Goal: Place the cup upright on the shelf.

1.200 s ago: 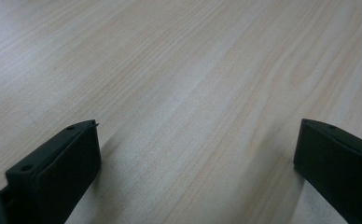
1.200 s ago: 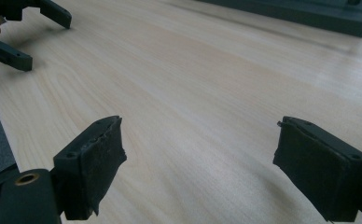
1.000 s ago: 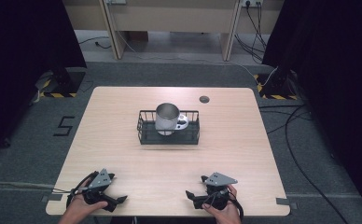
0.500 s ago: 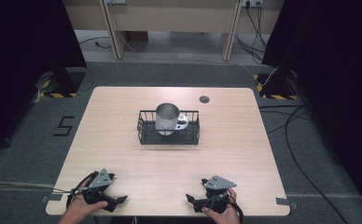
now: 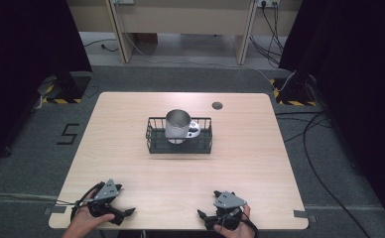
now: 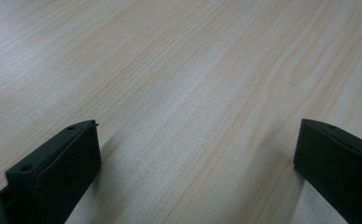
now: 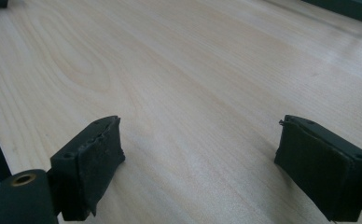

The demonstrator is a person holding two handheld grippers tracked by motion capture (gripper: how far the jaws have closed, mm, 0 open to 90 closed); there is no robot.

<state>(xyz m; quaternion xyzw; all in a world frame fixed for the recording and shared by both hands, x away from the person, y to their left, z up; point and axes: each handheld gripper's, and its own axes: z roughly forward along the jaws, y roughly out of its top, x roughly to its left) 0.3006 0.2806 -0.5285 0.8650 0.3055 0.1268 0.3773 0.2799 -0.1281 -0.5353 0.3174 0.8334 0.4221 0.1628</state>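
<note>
the left gripper [image 5: 126, 212] and the right gripper [image 5: 204, 216] rest at the near edge of the pale wooden table [image 5: 260, 148], jaws spread wide with nothing between them. well apart from both, mid-table, a shiny steel cup [image 5: 177, 125] stands upright inside a black wire basket [image 5: 153, 141].

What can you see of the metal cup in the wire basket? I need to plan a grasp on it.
The metal cup looks like plain brushed steel, a cylinder with an open, empty-looking mouth facing up. It stands roughly upright inside the black wire basket, toward its left-middle, rising well above the rim. A white plate-like piece lies right beside it in the basket; whether they touch is unclear. No handle shows. Both grippers are far off at the table's near edge.
</note>
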